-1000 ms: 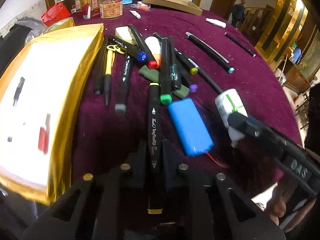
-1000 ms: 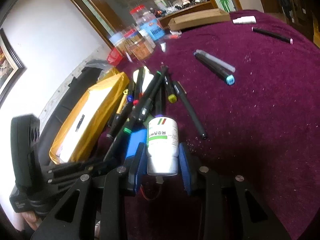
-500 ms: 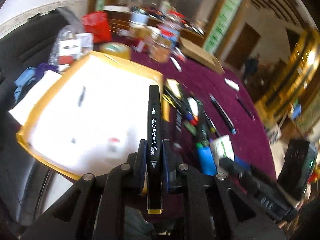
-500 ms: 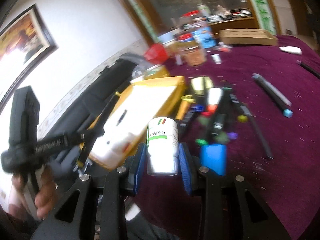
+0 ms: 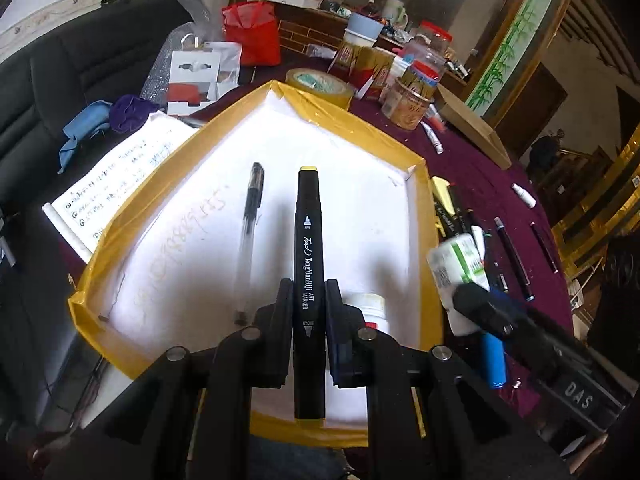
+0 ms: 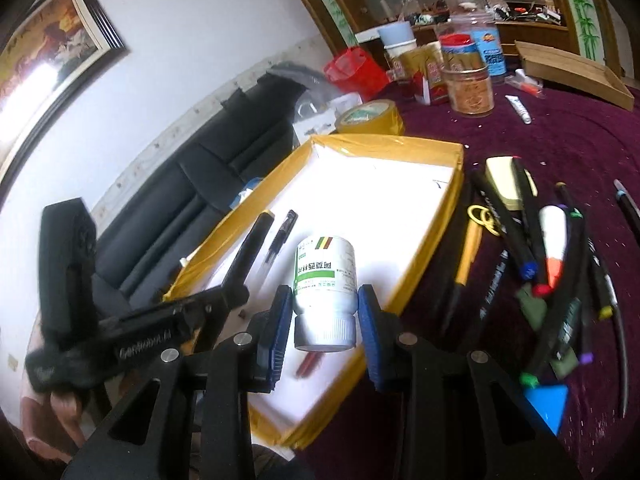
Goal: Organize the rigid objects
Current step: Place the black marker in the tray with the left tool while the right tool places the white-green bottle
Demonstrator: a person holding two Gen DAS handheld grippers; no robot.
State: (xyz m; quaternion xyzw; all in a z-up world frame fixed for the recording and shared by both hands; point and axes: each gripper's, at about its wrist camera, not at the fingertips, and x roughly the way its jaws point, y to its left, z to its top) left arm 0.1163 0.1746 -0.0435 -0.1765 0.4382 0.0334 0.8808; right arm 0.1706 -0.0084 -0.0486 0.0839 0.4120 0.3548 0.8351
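1. The left claw (image 5: 308, 304) is clamped on a black marker (image 5: 307, 248) with a yellow end cap. The marker points forward, out over the white floor of a yellow-rimmed tray (image 5: 360, 128).
2. The right claw (image 6: 325, 312) grips a white pill bottle (image 6: 325, 276) with a green band on its label. The blue pads press its sides and the cap end faces the camera.
3. The bottle hangs above the tray's near part, inside its right-hand rim as the right wrist view shows it.
4. A clear pen with a black cap (image 5: 251, 224) lies on the tray floor, just left of the held marker. A second white bottle (image 5: 366, 308) lies in the tray by the left claw's right finger.
5. On the purple surface (image 6: 560, 140) right of the tray lies a heap of markers and pens (image 6: 552, 264), with a blue block (image 6: 550, 404) at its near end.
6. A tape roll (image 6: 370, 116) sits just beyond the tray's far corner, and jars (image 6: 470, 88) stand further back.
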